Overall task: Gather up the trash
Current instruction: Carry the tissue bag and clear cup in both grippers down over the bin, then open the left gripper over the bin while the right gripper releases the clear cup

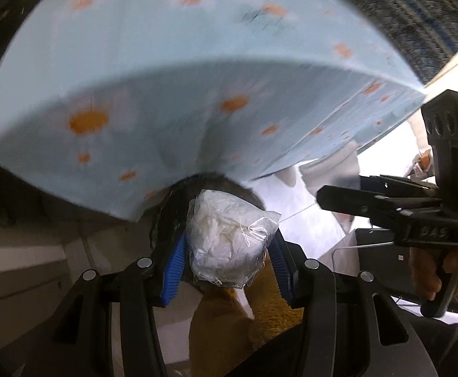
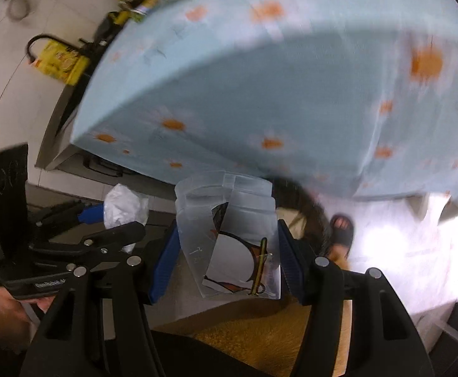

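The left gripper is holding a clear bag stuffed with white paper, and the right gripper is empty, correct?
Not quite. The left gripper does hold the clear bag of white paper, but the right gripper is not empty: the right wrist view shows it clamped on a clear plastic package with a printed card inside.

A home: daisy-print tablecloth (image 1: 197,72) over a table, tiled floor (image 2: 401,235), sandalled foot (image 2: 342,227).
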`<move>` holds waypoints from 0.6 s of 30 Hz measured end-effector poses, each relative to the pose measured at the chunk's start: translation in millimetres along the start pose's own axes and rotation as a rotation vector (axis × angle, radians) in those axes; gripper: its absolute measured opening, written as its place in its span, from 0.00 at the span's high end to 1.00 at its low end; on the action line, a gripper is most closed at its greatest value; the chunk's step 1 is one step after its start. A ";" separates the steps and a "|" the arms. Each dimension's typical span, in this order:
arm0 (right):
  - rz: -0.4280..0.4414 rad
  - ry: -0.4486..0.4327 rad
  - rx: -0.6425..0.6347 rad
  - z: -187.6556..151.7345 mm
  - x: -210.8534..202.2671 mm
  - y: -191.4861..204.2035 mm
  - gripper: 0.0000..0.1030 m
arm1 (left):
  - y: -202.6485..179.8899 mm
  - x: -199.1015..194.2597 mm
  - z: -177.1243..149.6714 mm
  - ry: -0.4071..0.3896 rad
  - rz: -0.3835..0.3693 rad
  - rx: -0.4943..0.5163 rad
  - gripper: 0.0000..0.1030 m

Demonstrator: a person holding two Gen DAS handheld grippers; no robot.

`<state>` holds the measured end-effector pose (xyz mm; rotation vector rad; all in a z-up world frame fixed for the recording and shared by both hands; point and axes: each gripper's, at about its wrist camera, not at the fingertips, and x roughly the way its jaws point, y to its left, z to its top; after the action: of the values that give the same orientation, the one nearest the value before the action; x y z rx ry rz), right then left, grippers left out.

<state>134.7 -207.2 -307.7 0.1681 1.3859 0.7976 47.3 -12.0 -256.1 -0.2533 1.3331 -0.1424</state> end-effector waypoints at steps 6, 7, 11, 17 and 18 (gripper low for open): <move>0.007 0.075 0.132 -8.7 40.5 -29.2 0.42 | 17.4 35.9 -9.2 0.073 0.009 -0.058 0.54; -0.001 0.084 0.142 -9.6 44.9 -31.2 0.42 | 20.1 41.5 -10.5 0.083 0.013 -0.067 0.54; -0.010 0.122 0.178 -14.5 63.5 -39.1 0.42 | 26.3 57.3 -14.0 0.117 0.016 -0.096 0.54; 0.005 0.123 0.199 -13.2 66.7 -36.9 0.42 | 35.7 65.3 -14.0 0.138 0.023 -0.130 0.54; 0.009 0.122 0.203 -12.4 65.6 -38.1 0.41 | 37.3 64.1 -12.7 0.133 0.024 -0.128 0.53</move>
<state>137.0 -200.7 -384.3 0.2873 1.5821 0.6831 48.3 6.8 -328.9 -0.3402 1.4796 -0.0545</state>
